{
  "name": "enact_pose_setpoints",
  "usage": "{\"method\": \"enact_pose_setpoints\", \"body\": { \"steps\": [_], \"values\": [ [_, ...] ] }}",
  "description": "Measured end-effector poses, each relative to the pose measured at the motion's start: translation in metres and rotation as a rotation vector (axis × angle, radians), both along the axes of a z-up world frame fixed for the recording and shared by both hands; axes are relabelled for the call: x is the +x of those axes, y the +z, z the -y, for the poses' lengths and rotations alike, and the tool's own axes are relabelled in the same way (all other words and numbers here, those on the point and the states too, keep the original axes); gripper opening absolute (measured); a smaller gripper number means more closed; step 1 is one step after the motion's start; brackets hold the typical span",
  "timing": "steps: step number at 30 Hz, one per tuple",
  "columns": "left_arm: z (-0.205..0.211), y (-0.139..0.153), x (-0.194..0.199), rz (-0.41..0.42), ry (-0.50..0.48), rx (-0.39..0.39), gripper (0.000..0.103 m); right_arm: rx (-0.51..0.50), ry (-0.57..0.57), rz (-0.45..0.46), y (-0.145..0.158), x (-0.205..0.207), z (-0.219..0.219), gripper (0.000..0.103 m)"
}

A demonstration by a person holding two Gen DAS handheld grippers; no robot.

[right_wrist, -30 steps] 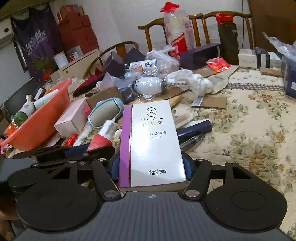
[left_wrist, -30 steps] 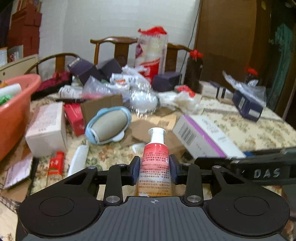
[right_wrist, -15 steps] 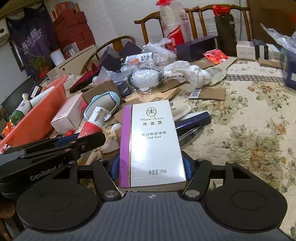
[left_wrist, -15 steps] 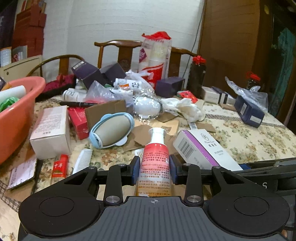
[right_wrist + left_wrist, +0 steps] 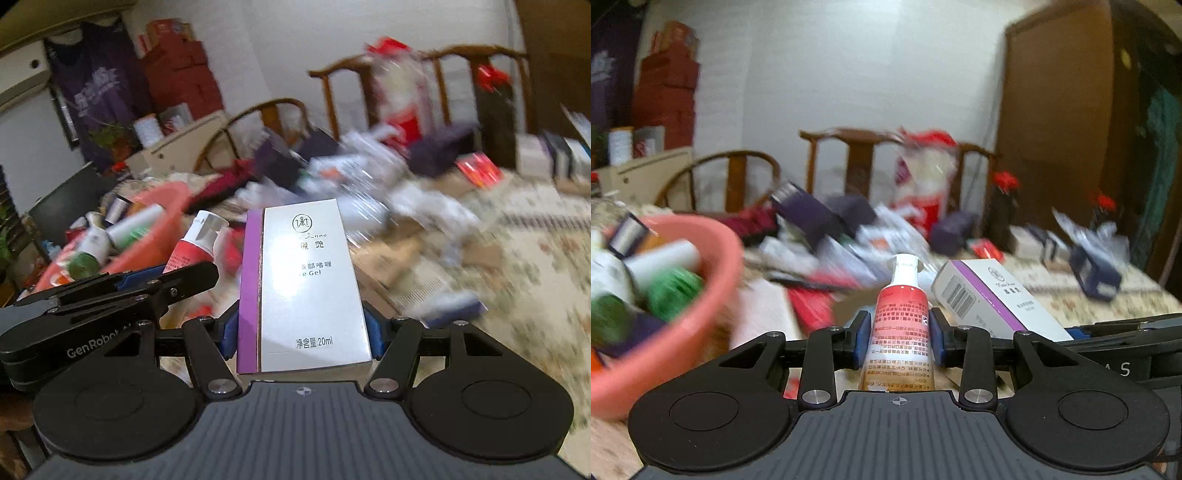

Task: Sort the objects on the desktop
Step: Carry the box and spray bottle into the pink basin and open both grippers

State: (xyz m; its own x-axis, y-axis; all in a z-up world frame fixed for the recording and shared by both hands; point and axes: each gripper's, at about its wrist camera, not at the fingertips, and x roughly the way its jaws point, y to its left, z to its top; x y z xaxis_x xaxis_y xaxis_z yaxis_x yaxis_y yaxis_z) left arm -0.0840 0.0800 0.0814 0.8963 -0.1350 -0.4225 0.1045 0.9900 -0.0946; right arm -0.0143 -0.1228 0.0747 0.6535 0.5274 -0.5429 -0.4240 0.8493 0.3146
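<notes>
My left gripper [image 5: 899, 341] is shut on a red and white tube [image 5: 900, 325] with a white cap, held above the table. It shows from the side in the right wrist view [image 5: 194, 243]. My right gripper [image 5: 301, 332] is shut on a white and purple eye gel box [image 5: 303, 284], which also shows in the left wrist view [image 5: 990, 299] just right of the tube. A pink basin [image 5: 683, 332] holding several bottles and tubes sits at the left, close to the left gripper; it also shows in the right wrist view [image 5: 147, 243].
The floral-cloth table [image 5: 535, 280] carries a blurred pile of boxes, bags and cardboard [image 5: 849, 236]. Wooden chairs [image 5: 857, 162] stand behind it. A dark blue box [image 5: 1093, 273] sits at the right.
Both grippers have lifted and swung left with their loads. The pink basin now looms larger and closer on the left. The background is motion-blurred.
</notes>
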Motion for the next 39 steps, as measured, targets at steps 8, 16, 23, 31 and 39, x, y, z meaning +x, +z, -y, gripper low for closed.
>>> {"method": "enact_pose_setpoints", "body": {
  "steps": [8, 16, 23, 31, 39],
  "values": [
    [-0.098, 0.057, -0.021, 0.116, 0.19, 0.035, 0.033, 0.007, 0.134, 0.096, 0.068, 0.005, -0.111, 0.068],
    [-0.207, 0.044, 0.002, 0.03, 0.418, 0.016, 0.033, -0.056, 0.215, 0.068, 0.067, 0.031, -0.244, 0.068],
    [-0.261, 0.009, 0.032, -0.118, 0.548, 0.055, 0.055, -0.098, 0.194, -0.004, 0.035, 0.058, -0.305, 0.081],
    [-0.255, 0.036, -0.022, 0.053, 0.533, -0.02, 0.073, 0.003, 0.205, 0.05, 0.06, 0.05, -0.244, 0.086],
    [-0.132, 0.03, -0.06, 0.127, 0.238, 0.05, 0.084, -0.095, 0.177, 0.199, 0.055, -0.004, -0.107, 0.093]
  ]
}}
